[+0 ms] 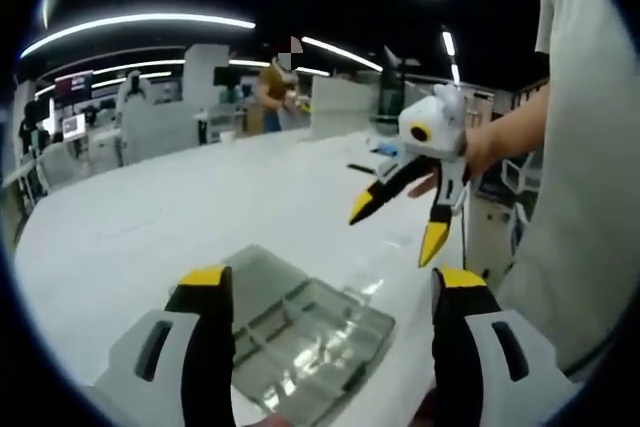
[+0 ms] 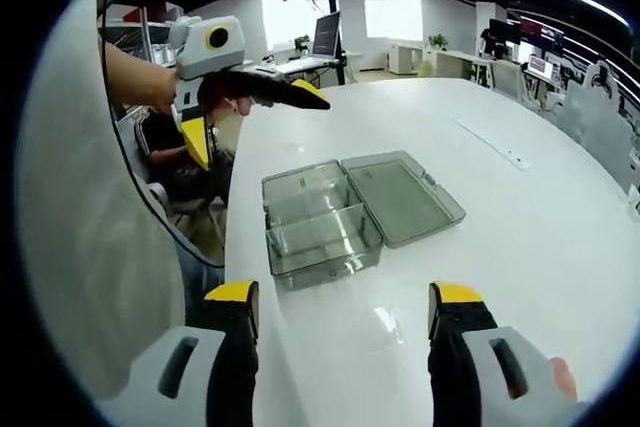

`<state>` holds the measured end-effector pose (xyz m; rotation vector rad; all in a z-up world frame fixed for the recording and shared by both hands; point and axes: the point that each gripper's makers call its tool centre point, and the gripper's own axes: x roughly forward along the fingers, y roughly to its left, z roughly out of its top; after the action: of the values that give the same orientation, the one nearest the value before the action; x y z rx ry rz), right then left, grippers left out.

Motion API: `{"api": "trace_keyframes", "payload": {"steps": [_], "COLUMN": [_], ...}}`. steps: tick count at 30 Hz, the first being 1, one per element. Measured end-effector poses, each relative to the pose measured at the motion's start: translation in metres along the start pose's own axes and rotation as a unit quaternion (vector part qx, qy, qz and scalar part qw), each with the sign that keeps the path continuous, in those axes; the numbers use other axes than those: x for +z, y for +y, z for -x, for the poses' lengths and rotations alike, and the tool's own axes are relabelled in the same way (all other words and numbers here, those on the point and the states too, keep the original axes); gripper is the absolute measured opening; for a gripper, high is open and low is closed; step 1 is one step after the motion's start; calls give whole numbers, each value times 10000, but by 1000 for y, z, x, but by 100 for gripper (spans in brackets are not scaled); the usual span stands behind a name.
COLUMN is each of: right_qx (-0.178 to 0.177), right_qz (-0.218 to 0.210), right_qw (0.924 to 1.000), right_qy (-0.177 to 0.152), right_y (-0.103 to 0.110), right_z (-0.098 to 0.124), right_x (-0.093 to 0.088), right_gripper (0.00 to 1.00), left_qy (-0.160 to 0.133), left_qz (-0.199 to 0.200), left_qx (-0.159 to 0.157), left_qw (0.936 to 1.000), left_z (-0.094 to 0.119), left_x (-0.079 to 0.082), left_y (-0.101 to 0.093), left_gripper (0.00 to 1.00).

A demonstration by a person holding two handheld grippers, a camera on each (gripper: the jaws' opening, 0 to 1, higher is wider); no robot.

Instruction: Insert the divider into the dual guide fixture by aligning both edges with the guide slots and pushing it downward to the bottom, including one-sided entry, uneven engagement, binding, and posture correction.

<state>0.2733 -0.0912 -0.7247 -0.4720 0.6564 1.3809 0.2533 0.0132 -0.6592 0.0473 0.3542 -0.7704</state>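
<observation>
Open office, long white table. Left gripper view: left gripper jaws apart, empty, hovering over clear box lying open for access; right gripper raised, spread, empty. Right gripper view: right gripper poised short of box, lid flat; divider not discernible.

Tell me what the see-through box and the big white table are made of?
The box looks like clear, smoky-grey hard plastic: the table shows through its walls and open lid, and its edges glint. The table looks like a smooth, glossy white top, maybe laminate or painted board; ceiling lights reflect off it, but its real material is uncertain.
</observation>
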Motion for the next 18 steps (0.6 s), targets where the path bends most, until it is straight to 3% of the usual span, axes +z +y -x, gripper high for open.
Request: {"api": "trace_keyframes", "payload": {"steps": [10, 18], "right_qx": [-60, -48], "right_qz": [-22, 173], "right_qw": [9998, 9985], "right_qy": [173, 523], "right_y": [-2, -8], "right_z": [-6, -19], "right_x": [-12, -29], "right_gripper": [62, 54], "left_qy": [23, 42], "left_qz": [89, 163], "left_qx": [-19, 2], "left_qw": [10000, 9999], "left_z": [2, 2], "left_x": [-5, -9], "left_y": [5, 11], "left_gripper": [80, 79]}}
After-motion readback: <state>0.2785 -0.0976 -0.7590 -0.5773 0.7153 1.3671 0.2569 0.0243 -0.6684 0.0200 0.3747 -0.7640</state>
